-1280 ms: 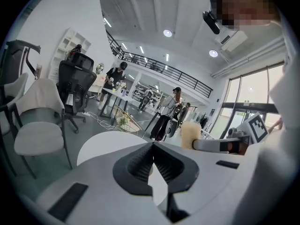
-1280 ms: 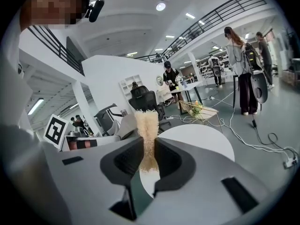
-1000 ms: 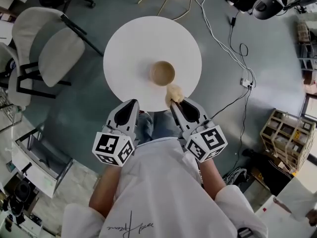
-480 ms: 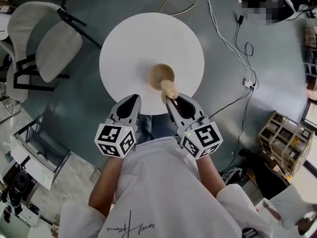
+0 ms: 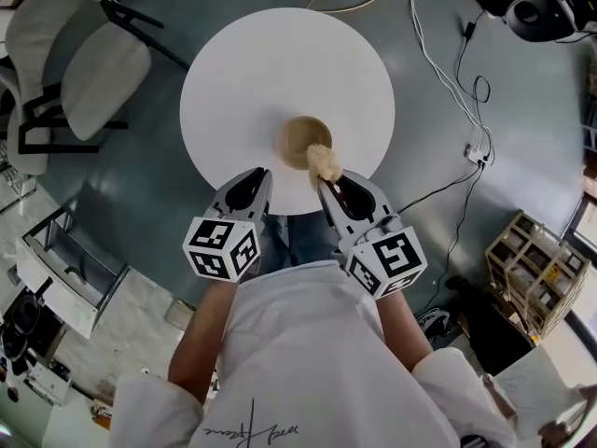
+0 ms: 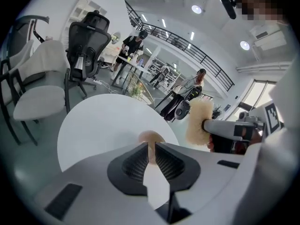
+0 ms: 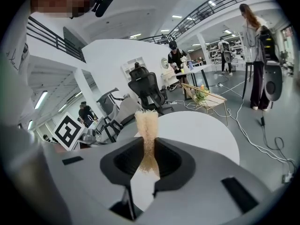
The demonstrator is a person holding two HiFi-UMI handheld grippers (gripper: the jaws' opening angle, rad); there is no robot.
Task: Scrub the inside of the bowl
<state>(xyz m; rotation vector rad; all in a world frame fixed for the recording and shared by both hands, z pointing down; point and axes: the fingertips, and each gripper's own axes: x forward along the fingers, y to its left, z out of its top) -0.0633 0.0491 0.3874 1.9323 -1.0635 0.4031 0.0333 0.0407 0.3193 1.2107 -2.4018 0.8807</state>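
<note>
A round white table (image 5: 242,73) stands on the grey floor, and the person in a white shirt stands at its near edge with a pair of tongs in each hand. A small round tan bowl (image 5: 303,141) sits upright on the table, between its centre and the near edge and a little towards the person's right.

The right tongs (image 5: 326,183) are clamped on a fluffy cream-coloured scrubbing pad (image 5: 324,162). In the right gripper view the pad (image 7: 146,125) is pinched flat between the two jaws, with its frayed top sticking up past the tips. From overhead the pad lies across the near right side of the bowl's rim. In the left gripper view the pad (image 6: 198,123) hangs to the right of the bowl (image 6: 150,137). I cannot tell whether it touches the bowl.

The left tongs (image 5: 259,173) hover over the near edge of the table, to the left of the bowl and apart from it. Their jaws are drawn together with only a thin slit between them and nothing gripped; the bowl shows beyond the slit.

Past the table's left edge stands a white shell chair with a black frame (image 5: 84,73). White cables (image 5: 448,73) trail over the floor beyond the right edge, and a wooden slatted crate (image 5: 536,269) sits further off on that side.
</note>
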